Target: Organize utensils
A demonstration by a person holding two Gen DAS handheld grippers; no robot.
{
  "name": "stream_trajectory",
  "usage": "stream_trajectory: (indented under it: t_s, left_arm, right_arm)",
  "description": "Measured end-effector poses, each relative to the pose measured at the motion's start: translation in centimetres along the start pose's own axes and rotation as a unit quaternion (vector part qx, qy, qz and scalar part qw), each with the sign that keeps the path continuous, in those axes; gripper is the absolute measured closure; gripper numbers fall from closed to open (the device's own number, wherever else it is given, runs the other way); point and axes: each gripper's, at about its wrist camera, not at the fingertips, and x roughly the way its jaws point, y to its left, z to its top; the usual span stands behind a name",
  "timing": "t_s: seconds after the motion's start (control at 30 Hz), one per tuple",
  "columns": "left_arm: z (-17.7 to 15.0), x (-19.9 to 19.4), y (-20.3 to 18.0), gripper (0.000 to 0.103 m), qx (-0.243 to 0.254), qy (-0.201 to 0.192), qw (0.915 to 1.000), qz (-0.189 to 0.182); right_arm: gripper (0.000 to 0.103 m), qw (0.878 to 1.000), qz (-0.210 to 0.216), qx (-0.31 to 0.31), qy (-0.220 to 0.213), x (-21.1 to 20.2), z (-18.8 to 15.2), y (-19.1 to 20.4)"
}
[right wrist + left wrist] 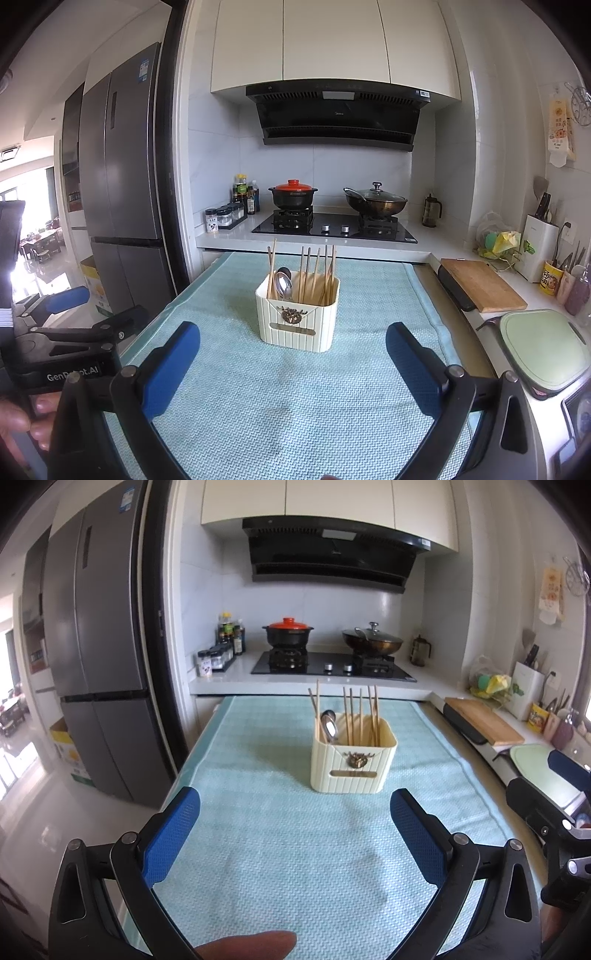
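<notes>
Both spread wide, empty: left gripper (294, 806), right gripper (293, 341). Ahead of the jaws, well apart, on teal cloth (280, 849): cream ribbed holder (352, 760) (bronze emblem in front), upright chopsticks (351, 716) and spoon (328, 723) inside.

Left wrist view: looks forward from my left gripper (294, 805), low over the teal mat (280, 849), facing the stove (332, 663); utensil holder (352, 760) sits near, slightly right of centre.
Right wrist view: same heading from my right gripper (293, 339), holder (298, 317) near, centred.
Shared: mat, holder, stove, fridge (99, 646), cutting board (482, 284). Each view catches the other gripper at its edge.
</notes>
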Motion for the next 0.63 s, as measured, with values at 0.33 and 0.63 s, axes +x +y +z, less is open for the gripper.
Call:
stream_trajectory:
  t_s: [0.33, 0.63]
  left_arm:
    - [0.07, 0.13, -0.23, 0.0, 0.003, 0.001, 1.0, -0.002]
    - [-0.16, 0.35, -0.24, 0.0, 0.001, 0.002, 1.0, 0.008]
  right_arm:
    - [0.001, 1.0, 0.0, 0.001, -0.001, 0.19, -0.09, -0.18]
    - [0.001, 1.0, 0.0, 0.004, 0.006, 0.56, -0.32, -0.3]
